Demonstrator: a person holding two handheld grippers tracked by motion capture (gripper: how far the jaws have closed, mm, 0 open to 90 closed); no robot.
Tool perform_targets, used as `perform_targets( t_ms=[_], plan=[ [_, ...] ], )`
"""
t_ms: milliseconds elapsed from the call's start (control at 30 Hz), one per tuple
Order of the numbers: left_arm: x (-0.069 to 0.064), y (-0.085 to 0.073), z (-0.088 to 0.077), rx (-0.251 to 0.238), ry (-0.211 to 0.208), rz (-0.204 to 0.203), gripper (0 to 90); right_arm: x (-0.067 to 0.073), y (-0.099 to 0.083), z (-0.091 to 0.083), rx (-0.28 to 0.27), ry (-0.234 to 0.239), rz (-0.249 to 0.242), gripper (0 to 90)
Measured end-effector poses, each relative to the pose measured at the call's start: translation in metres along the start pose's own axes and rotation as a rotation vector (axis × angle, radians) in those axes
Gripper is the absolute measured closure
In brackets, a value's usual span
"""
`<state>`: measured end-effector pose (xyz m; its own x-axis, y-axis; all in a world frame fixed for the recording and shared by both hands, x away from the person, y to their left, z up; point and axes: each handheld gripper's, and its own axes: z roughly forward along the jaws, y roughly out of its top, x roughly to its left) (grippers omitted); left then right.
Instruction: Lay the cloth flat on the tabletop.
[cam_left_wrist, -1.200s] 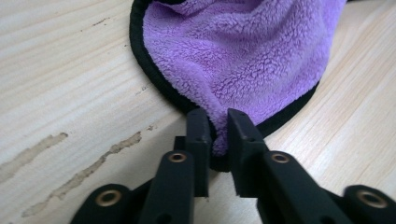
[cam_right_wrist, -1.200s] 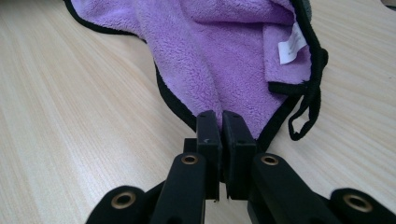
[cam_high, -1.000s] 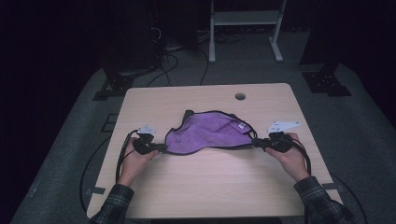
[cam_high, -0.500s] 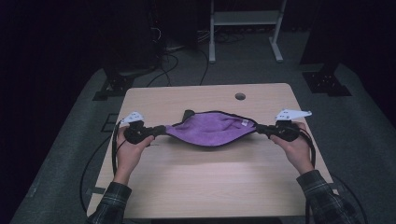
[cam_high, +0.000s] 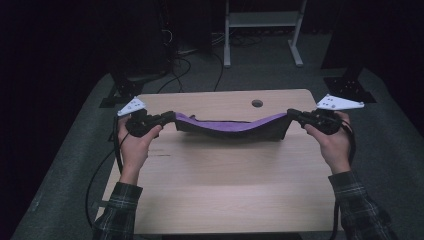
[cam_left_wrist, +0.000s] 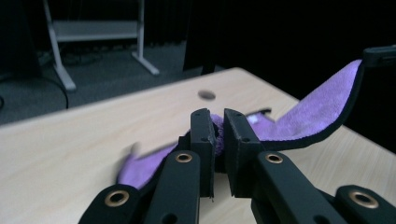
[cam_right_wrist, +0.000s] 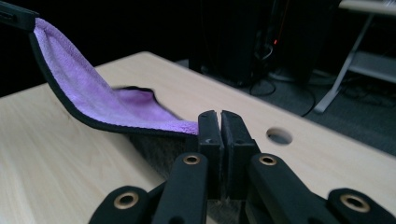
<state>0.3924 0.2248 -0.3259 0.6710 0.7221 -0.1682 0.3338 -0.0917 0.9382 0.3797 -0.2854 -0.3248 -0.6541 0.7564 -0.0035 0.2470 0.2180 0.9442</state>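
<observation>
A purple cloth (cam_high: 230, 125) with a black hem hangs stretched between my two grippers above the wooden table (cam_high: 225, 190), sagging in the middle. My left gripper (cam_high: 170, 118) is shut on the cloth's left corner; in the left gripper view the cloth (cam_left_wrist: 317, 112) sits pinched between the jaws of that gripper (cam_left_wrist: 217, 122) and runs off to the right. My right gripper (cam_high: 291, 114) is shut on the right corner. From this gripper (cam_right_wrist: 219, 122), in the right gripper view, the cloth (cam_right_wrist: 93, 100) rises away to the upper left.
A round cable hole (cam_high: 257, 103) lies near the table's far edge. Beyond the table are a white metal stand (cam_high: 262, 20), dark equipment legs (cam_high: 350, 85) and cables (cam_high: 185, 55) on the grey floor.
Both hands have lifted, raising the cloth off the table. It lay spread flat a second ago and now hangs taut between the grippers.
</observation>
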Motion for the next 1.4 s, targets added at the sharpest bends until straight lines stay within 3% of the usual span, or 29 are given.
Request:
perform_targets(
  t_ms=[200, 433, 600, 767, 900, 1000, 1133, 1400],
  plan=[
    [-0.016, 0.032, -0.020, -0.111, -0.011, 0.046, 83.1, 0.005, 0.022, -0.018, -0.062, -0.014, -0.038, 87.5],
    [-0.026, 0.054, -0.037, -0.166, -0.003, 0.092, 83.1, 0.011, 0.041, -0.031, -0.125, -0.024, -0.065, 87.8],
    [-0.021, 0.056, -0.033, -0.160, 0.010, 0.083, 83.1, 0.010, 0.045, -0.029, -0.136, -0.028, -0.062, 88.1],
    [-0.009, 0.058, -0.018, -0.156, 0.027, 0.054, 83.1, 0.003, 0.053, -0.015, -0.137, -0.046, -0.045, 88.3],
    [-0.001, 0.069, -0.008, -0.167, 0.047, 0.047, 83.2, -0.009, 0.071, -0.005, -0.150, -0.091, -0.045, 88.6],
    [-0.002, 0.083, -0.006, -0.192, 0.057, 0.071, 83.1, -0.010, 0.084, -0.008, -0.178, -0.113, -0.059, 88.6],
    [0.001, 0.073, 0.004, -0.145, 0.055, 0.069, 83.1, -0.012, 0.085, -0.007, -0.177, -0.113, -0.064, 88.6],
    [0.015, 0.026, 0.026, -0.038, 0.038, -0.007, 83.0, -0.014, 0.040, 0.008, -0.094, -0.080, -0.026, 88.5]
  ],
)
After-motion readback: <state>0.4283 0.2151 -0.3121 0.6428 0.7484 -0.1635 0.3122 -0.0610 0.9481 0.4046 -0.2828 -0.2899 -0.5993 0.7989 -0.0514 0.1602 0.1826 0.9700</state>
